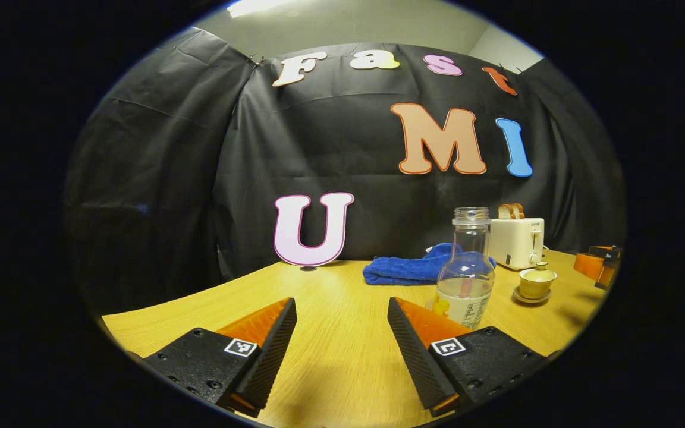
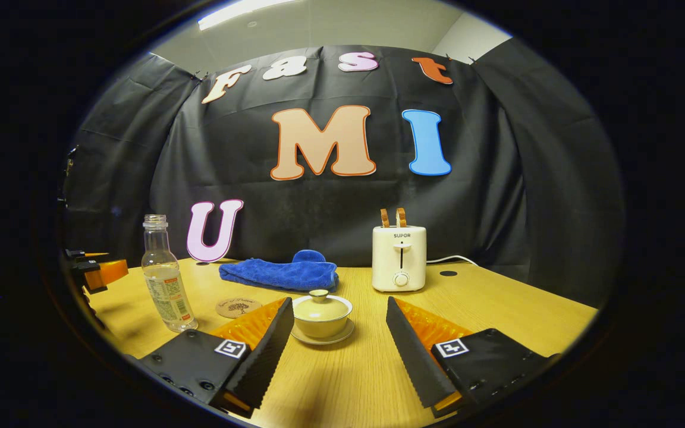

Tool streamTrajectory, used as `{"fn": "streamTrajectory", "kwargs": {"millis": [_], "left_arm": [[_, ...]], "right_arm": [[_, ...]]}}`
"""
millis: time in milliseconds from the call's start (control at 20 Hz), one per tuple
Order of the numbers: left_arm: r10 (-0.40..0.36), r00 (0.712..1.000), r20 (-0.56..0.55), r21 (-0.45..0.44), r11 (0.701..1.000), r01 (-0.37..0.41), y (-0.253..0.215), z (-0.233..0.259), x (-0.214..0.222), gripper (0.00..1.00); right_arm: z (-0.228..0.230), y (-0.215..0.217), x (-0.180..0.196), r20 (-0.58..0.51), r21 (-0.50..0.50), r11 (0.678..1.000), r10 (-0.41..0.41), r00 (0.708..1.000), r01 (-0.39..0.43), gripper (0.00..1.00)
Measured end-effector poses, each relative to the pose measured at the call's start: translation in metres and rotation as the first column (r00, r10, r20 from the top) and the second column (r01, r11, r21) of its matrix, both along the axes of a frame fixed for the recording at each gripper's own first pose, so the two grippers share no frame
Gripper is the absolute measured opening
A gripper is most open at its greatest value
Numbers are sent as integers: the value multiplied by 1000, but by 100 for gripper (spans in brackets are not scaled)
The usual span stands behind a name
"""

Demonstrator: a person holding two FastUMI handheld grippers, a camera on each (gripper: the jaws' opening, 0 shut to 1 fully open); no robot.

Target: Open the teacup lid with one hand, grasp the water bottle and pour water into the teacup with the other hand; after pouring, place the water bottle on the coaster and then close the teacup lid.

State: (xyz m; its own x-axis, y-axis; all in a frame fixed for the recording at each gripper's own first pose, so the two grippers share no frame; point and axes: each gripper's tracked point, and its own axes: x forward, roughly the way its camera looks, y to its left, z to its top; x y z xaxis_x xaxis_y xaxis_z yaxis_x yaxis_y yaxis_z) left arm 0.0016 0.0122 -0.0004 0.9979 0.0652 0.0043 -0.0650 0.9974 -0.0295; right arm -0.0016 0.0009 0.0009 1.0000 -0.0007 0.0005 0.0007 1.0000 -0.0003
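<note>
A clear, uncapped water bottle (image 1: pixel 466 273) with some water in it stands upright on the wooden table, just beyond the right finger of my left gripper (image 1: pixel 342 333), which is open and empty. The bottle (image 2: pixel 163 276) appears at the left in the right gripper view. A yellow lidded teacup (image 2: pixel 321 316) on a saucer sits just ahead of my right gripper (image 2: pixel 338 336), whose fingers stand open and apart from it. The teacup (image 1: pixel 536 282) is right of the bottle in the left gripper view. A round brown coaster (image 2: pixel 238 307) lies between bottle and teacup.
A blue towel (image 2: pixel 283 272) lies folded at the back of the table (image 2: pixel 497 309). A cream toaster (image 2: pixel 399 257) with bread slices stands behind the teacup, its cord trailing right. The other gripper (image 2: pixel 96 270) shows at the far left edge.
</note>
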Motion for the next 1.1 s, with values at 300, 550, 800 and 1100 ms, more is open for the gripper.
{"fn": "streamTrajectory", "kwargs": {"millis": [300, 550, 800, 1100], "left_arm": [[19, 1000, 7, -3, 1000, -19, -4, 0, 1, 93], [28, 1000, 5, -6, 1000, -28, -3, -3, 2, 93], [31, 1000, 7, -5, 1000, -31, -2, -2, 2, 93], [31, 999, 8, -5, 1000, -31, -2, -4, 2, 93]], "right_arm": [[-1, 6, 1, -3, 2, 1000, 30, 1000, -30, 97], [-1, 10, 2, -3, 3, 999, 50, 999, -50, 99], [-3, 21, 14, -9, 5, 994, 108, 994, -108, 99], [-5, 27, 40, -11, 6, 991, 137, 990, -137, 96]]}}
